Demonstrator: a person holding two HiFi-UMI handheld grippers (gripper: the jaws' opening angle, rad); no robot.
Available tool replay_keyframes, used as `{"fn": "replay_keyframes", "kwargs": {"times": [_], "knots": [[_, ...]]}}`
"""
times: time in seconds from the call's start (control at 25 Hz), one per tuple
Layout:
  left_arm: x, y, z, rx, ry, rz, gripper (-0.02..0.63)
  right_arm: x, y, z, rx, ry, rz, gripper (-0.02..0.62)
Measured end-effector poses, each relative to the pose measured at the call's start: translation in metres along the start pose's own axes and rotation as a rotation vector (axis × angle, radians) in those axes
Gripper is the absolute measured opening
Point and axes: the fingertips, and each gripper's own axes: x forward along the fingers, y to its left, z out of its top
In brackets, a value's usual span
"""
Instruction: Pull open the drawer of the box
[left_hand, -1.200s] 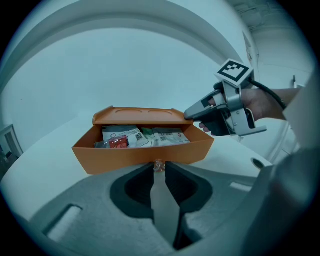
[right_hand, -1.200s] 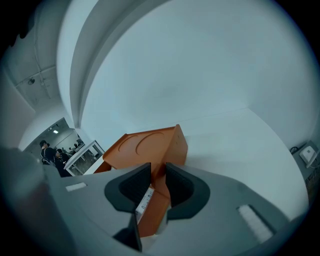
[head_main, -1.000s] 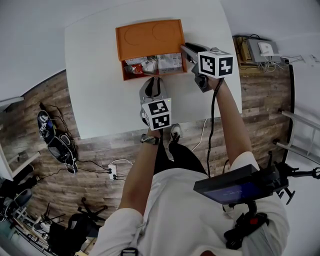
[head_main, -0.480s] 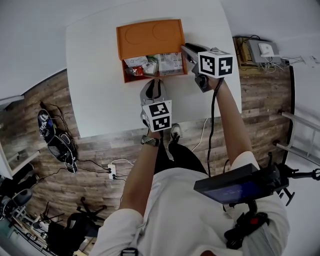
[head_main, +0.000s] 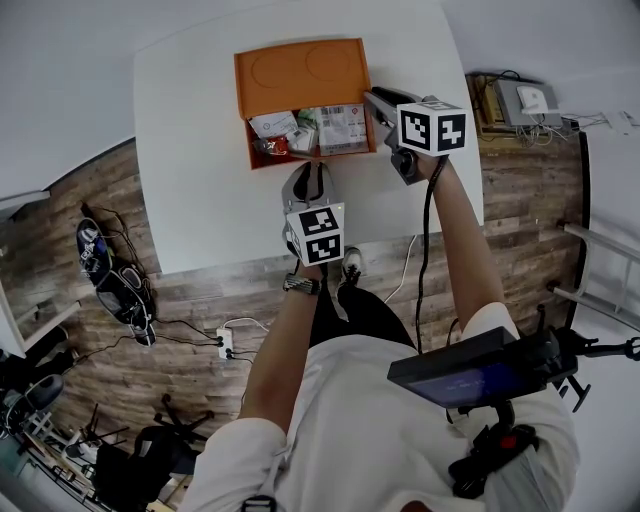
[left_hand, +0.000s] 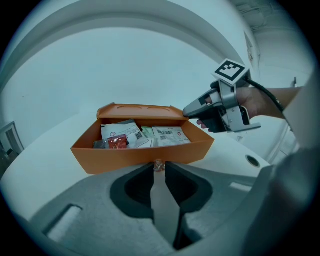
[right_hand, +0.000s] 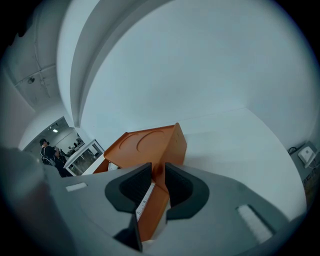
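Pinching knob (left_hand: 158, 165) in left gripper (head_main: 308, 168), clamping box (head_main: 300, 72) corner in right gripper (right_hand: 157, 176). Got drawer (left_hand: 140, 156) well out, packets (left_hand: 170, 135) showing; little left to pull.

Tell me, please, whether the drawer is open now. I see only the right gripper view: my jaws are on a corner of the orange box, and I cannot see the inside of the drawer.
Observer: Yes. The left gripper view shows the drawer drawn out of the orange box, with its inside uncovered.
Operator: What holds it?
Observer: The left gripper is shut on the small knob in the middle of the drawer's front wall.
Operator: Is the drawer empty?
Observer: No. Paper packets lie in it, with a red packet toward the left of that view.
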Motion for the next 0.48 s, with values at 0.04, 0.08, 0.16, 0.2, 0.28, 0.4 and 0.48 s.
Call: {"fn": "replay_keyframes", "kwargs": {"times": [0.04,0.08,0.16,0.2,0.28,0.4,0.48], "knots": [[-0.0009,-0.0001,-0.001,-0.001,0.002,0.0,0.075,-0.0004,0.0,-0.0004,0.0,0.0,-0.001,0.087],[-0.0016,-0.0003,-0.0014,-0.003,0.0,0.0,0.075,-0.0006,0.0,-0.0008,0.0,0.0,-0.003,0.087],[-0.0014,-0.0004,-0.0011,-0.007,-0.004,-0.001,0.075,0.0,-0.0009,-0.0011,0.001,0.003,-0.005,0.087],[-0.0008,-0.0003,-0.0011,-0.009,-0.004,-0.002,0.075,0.0006,-0.0015,-0.001,0.002,0.004,-0.007,0.087],[0.0,-0.0001,-0.0019,-0.012,0.0,-0.004,0.075,0.0017,-0.0024,-0.0004,0.005,0.004,-0.008,0.086],[-0.0008,0.0003,-0.0038,-0.014,0.011,-0.004,0.075,0.0026,-0.0027,-0.0002,0.009,0.006,-0.01,0.084],[-0.001,-0.0001,-0.0039,-0.015,0.009,-0.007,0.075,0.0028,-0.0033,-0.0001,0.008,0.009,-0.012,0.084]]}}
